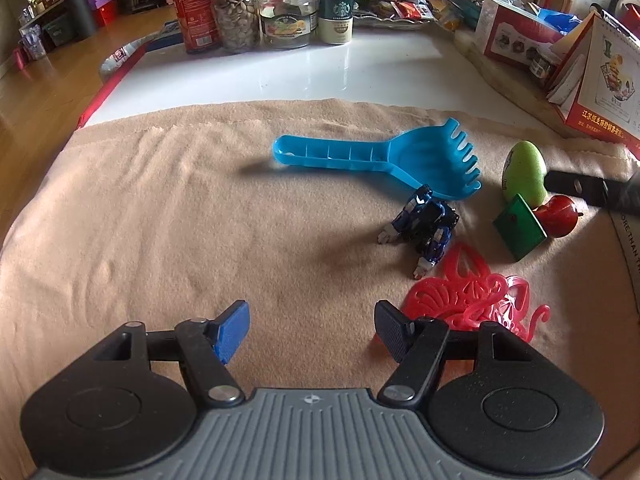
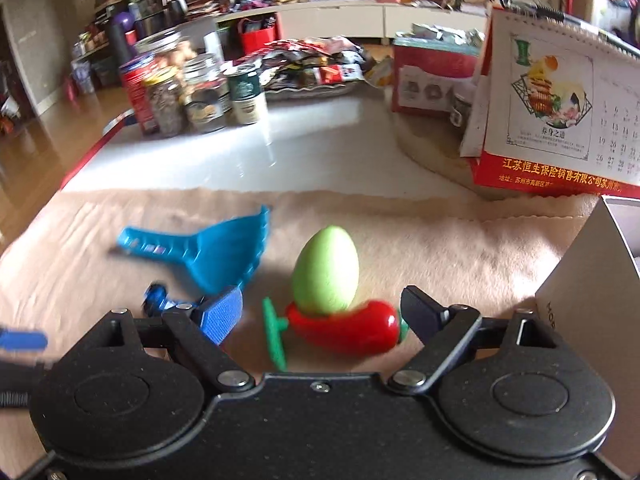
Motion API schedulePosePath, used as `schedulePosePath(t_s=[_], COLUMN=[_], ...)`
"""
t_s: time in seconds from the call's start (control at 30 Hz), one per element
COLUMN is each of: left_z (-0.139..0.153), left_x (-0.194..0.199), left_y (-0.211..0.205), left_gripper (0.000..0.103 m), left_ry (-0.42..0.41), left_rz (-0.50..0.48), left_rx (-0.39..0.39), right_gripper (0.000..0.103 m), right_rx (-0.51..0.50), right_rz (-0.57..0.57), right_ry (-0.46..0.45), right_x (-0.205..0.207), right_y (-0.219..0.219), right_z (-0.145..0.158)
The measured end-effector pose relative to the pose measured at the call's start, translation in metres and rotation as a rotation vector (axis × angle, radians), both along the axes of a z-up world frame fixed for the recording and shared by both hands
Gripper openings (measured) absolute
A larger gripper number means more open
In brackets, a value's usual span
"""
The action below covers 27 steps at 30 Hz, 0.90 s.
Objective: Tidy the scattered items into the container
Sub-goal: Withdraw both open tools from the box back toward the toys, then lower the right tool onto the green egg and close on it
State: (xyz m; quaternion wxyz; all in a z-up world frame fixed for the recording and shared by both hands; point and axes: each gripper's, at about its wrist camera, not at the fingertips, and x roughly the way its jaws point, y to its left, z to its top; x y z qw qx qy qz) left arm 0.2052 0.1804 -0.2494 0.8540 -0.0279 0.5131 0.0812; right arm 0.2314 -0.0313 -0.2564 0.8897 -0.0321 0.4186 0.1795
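Observation:
On a tan cloth (image 1: 160, 220) lie a blue toy rake scoop (image 1: 384, 160), a blue robot toy (image 1: 424, 228), a red butterfly cutout (image 1: 472, 300), a green egg (image 1: 524, 172), a green square piece (image 1: 518, 226) and a red toy (image 1: 558, 216). My left gripper (image 1: 312, 332) is open and empty, just left of the red cutout. In the right wrist view my right gripper (image 2: 322, 316) is open, with the red toy (image 2: 348, 330) lying between its fingers and the green egg (image 2: 326, 270) just behind. The grey container's wall (image 2: 588, 312) stands at the right.
Jars and cans (image 1: 260, 12) stand at the table's far side on a white board (image 1: 300, 72). A desk calendar (image 2: 560, 120) and a red box (image 2: 432, 76) stand at the far right. Wooden floor (image 1: 36, 92) lies beyond the table's left edge.

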Motion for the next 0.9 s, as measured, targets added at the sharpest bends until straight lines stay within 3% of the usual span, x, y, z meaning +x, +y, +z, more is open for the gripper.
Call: schedulePosePath(t_s=[0.2,0.23,0.3,0.5,0.73,0.9], left_z=[-0.002,-0.003,-0.003,-0.008,-0.017,-0.019], left_x=[0.002,0.002,0.001,-0.001,-0.005,-0.007], left_y=[-0.004,-0.004,-0.006,-0.008,-0.016,-0.023], left_gripper=[0.07,0.07,0.07,0.07,0.07,0.07], left_ry=[0.01,0.01,0.013,0.022,0.035,0.041], left_rz=[-0.021,-0.022,-0.029,-0.04,-0.052,-0.077], left_rx=[0.001,0.001,0.003,0.006,-0.007,-0.009], right_gripper=[0.075,0.071,0.05,0.05,0.05,0.049], right_rx=[-0.022,-0.034,-0.062,-0.055,-0.08,-0.082], right_rz=[-0.027,-0.026,-0.01,0.011,0.072,0.113], right_ry=[0.068,0.082,0.121,0.127,0.072,0.089], right_x=[0.033,0.036,0.04,0.027,-0.016,-0.041], right_y=[0.015,0.018,0.025,0.02,0.008,0.002], right_z=[-0.02,-0.024,-0.034,-0.039,-0.039,-0.039])
